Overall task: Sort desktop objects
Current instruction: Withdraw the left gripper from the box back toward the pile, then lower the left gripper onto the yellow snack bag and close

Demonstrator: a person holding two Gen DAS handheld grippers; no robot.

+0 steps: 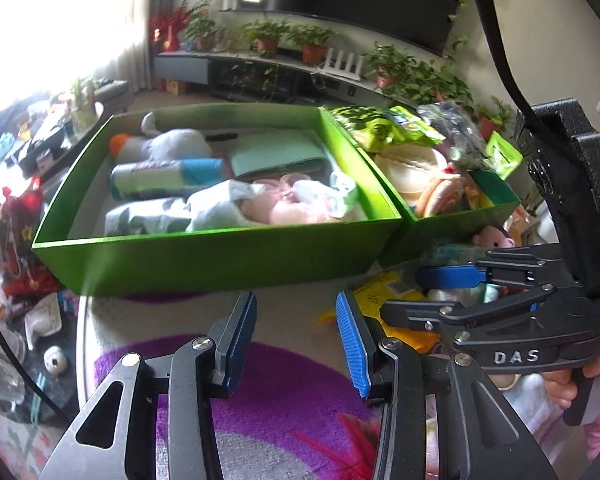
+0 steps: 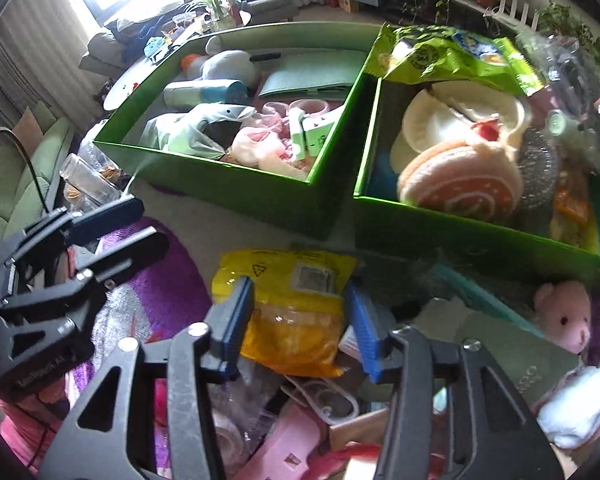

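1. While the left gripper (image 1: 296,336) hangs over bare mat in the left wrist view, its jaws stand partly open with nothing between them.
2. Ahead of it, the large green box (image 1: 220,256) shows its near wall close to the fingertips; open mat (image 1: 284,312) lies between.
3. A second green box (image 1: 460,216) touches the first on the right, heaped above its rim.
4. At the right edge the right gripper (image 1: 412,292) reaches in over a yellow pouch (image 1: 380,288), which it partly hides.
5. Clutter at far left lies beyond the mat's rim, blurred.
6. In the right wrist view, the right gripper (image 2: 300,320) straddles the yellow pouch (image 2: 292,312); its jaws are partly open, and whether the pads touch the pouch cannot be told.
7. The pouch lies on a pile just near of the gap between the boxes.
8. The left gripper (image 2: 140,224) sits at left over the purple mat (image 2: 172,288).
9. A pink bear (image 2: 564,316) lies right, against the right box's (image 2: 460,240) near wall.
10. The pile below the pouch is tangled and hard to make out.
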